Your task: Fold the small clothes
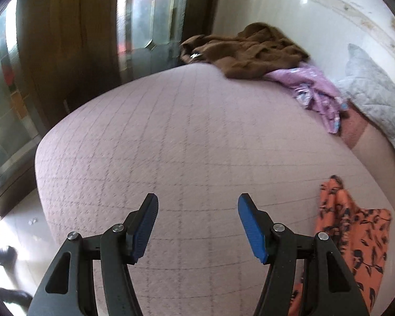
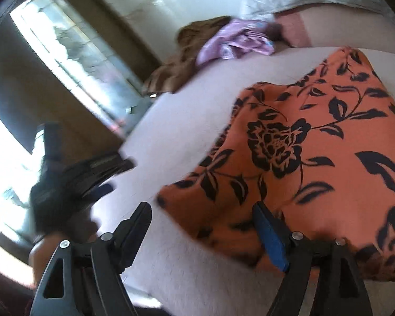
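Left wrist view, nearest first: the left gripper (image 1: 197, 226) hangs over the bed (image 1: 171, 137) with its jaws spread and nothing between them, only the pink quilted cover below. Just to its right lies one orange garment with black flowers (image 1: 355, 237), partly behind the gripper's arm. In the right wrist view the right gripper (image 2: 205, 231) also has its jaws released; the orange cloth (image 2: 316, 144) lies flat on the bed under and beyond the blue pad, not pinched. I count three garments in all: the orange one close by, then at the far end of the bed one lilac piece (image 1: 316, 89) and one brown piece (image 1: 250, 50), crumpled and touching, the brown partly over the lilac. One grey quilted pillow (image 1: 374, 92) leans at the wall beyond them.
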